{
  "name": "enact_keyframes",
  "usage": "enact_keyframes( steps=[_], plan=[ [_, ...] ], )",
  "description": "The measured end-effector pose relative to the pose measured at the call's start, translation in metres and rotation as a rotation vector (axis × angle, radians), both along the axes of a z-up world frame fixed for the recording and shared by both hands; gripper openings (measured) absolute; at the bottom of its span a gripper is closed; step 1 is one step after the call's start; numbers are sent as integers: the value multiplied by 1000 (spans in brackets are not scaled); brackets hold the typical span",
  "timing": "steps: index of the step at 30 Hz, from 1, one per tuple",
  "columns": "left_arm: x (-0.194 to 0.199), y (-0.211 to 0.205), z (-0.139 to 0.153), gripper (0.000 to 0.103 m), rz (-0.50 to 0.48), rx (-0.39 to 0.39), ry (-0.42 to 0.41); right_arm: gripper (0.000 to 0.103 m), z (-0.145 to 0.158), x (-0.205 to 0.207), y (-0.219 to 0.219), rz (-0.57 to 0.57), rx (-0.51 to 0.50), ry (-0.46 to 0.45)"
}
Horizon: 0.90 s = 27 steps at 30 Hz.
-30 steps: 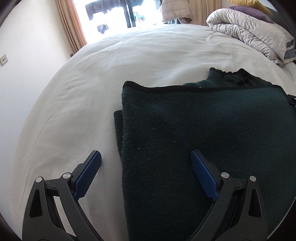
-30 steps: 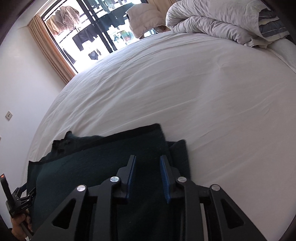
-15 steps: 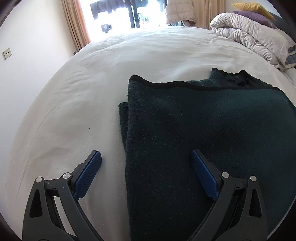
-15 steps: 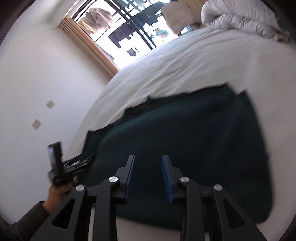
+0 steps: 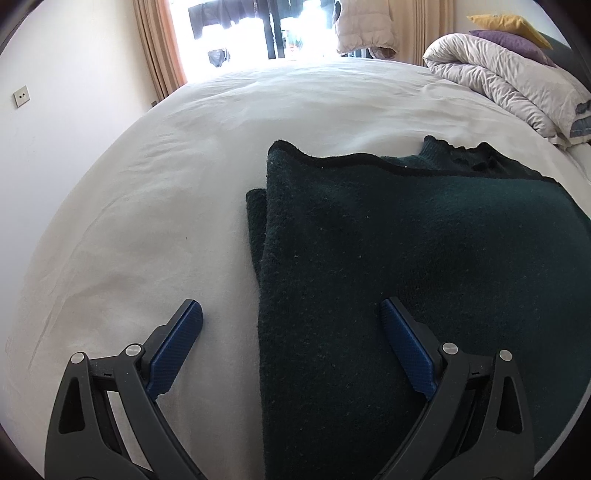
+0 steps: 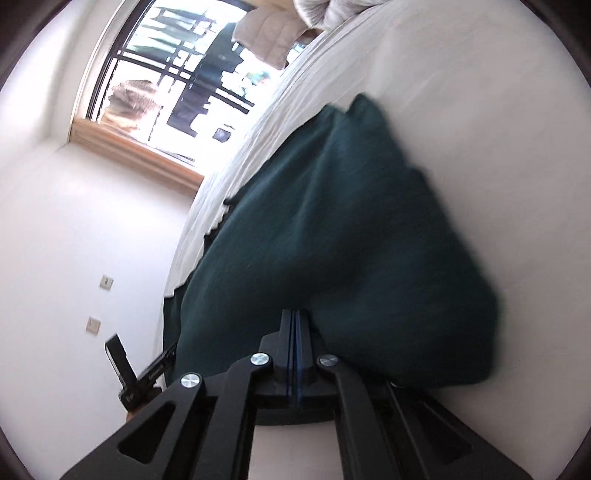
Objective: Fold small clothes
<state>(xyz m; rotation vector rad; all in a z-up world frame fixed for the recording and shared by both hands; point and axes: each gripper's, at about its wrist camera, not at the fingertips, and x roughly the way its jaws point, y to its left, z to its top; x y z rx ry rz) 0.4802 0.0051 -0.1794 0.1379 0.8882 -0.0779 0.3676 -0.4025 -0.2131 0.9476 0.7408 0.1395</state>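
Folded green sweater [image 5: 424, 258] on white bed [image 5: 166, 221], window [image 5: 251, 29] behind

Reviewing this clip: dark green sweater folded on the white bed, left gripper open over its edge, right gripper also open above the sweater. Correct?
Not quite. The right gripper is not open: the right wrist view shows its jaws pressed together at the near edge of the dark green sweater; whether cloth is pinched I cannot tell. The rest holds: the left gripper is open over the sweater's edge on the white bed.
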Motion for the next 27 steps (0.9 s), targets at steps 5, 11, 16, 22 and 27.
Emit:
enact_keyframes(
  steps=[5,11,16,22,27],
  plan=[
    [0,1,0,100,0,-4,0,0,9,-23,-46,-201,-2,6],
    [-1,2,-1,100,1,-3,-9,8,55,-2,13,-85,-104,-71],
    [-1,2,-1,100,1,-3,-8,19,55,49,98,150,-98,-84],
    [-1,2,-1,100,1,0,-8,8,4,70,104,172,-70,-3],
    [-3,-2,14,98,20,40,-4,0,-13,48,85,193,-31,-77]
  ],
)
